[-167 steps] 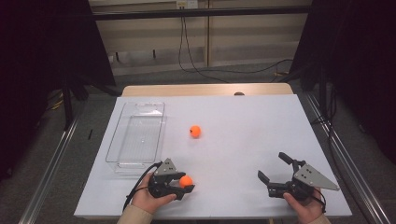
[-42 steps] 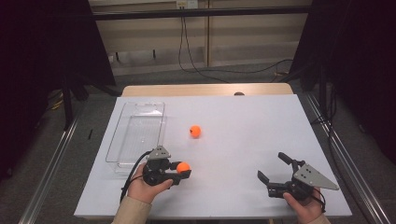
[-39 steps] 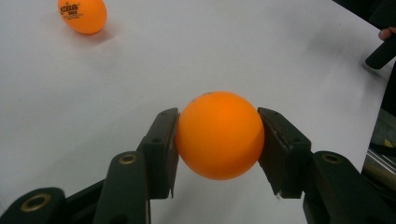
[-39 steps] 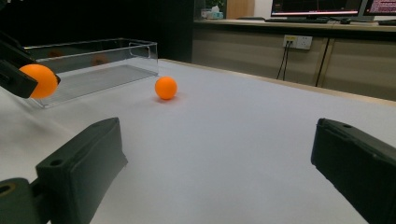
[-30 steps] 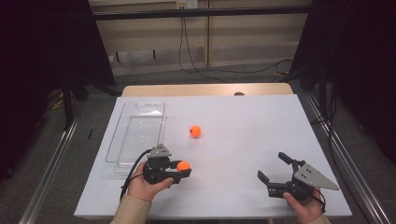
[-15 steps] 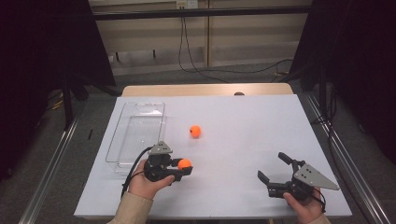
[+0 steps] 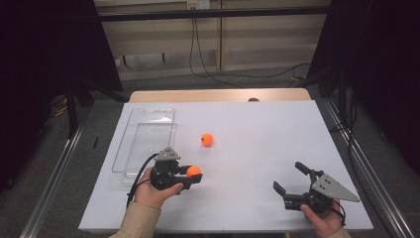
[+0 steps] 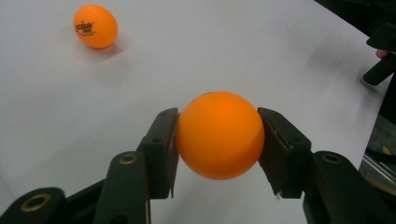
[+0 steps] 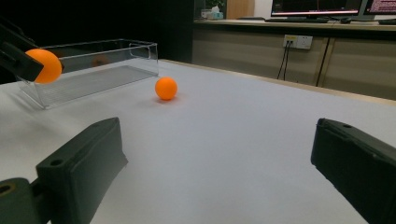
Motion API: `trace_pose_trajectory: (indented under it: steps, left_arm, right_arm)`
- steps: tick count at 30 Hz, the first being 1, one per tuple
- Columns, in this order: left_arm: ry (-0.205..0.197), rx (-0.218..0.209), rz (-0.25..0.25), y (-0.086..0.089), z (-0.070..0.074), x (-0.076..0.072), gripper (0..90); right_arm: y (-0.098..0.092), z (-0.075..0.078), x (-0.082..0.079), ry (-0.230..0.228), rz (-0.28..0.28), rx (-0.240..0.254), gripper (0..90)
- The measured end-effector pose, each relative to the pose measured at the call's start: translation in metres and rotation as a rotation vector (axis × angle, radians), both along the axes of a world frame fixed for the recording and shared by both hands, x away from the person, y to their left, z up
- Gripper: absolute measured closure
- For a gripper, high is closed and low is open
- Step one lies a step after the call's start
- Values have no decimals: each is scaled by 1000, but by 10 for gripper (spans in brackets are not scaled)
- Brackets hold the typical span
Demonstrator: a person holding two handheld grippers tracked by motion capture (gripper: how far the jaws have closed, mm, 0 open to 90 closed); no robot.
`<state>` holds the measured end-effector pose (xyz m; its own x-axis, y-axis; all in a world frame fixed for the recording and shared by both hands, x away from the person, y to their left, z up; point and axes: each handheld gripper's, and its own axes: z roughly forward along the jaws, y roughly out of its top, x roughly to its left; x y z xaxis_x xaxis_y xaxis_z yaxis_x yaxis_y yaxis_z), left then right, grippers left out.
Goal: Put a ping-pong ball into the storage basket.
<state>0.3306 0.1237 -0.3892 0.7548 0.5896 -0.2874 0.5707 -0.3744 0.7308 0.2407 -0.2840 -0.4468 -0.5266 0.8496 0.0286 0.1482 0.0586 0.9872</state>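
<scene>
My left gripper [image 7: 194, 174] is shut on an orange ball [image 7: 193, 171], held just above the white table at the front left; in the left gripper view the ball [image 8: 219, 135] sits squeezed between both pads. A second orange ball [image 7: 207, 139] lies loose on the table farther back, also seen in the left gripper view [image 8: 95, 26] and the right gripper view [image 9: 166, 88]. My right gripper [image 7: 288, 181] rests at the front right, open, with nothing between its fingers [image 9: 81, 164]. A clear plastic box [image 7: 143, 141] stands to the left, just behind my left hand.
The white table top [image 7: 267, 134] stretches between the two hands and back to a wooden strip [image 7: 218, 95]. Cables run across the floor beyond. Metal rails flank the table on both sides.
My left gripper with its ball has drifted slightly left and back toward the clear box since the earliest frame. The right gripper and the loose ball have stayed put.
</scene>
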Motion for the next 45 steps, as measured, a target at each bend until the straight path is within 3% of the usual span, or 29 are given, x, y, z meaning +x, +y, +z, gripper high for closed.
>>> trace_pose_trajectory:
  steps: [21, 45]
  left_arm:
    - [25, -2, 25, 6, 6, 7, 511]
    - [14, -30, 59, 14, 15, 12, 511]
  right_arm:
    - [0, 0, 0, -1, 1, 1, 20]
    - [0, 0, 0, 1, 1, 4, 21]
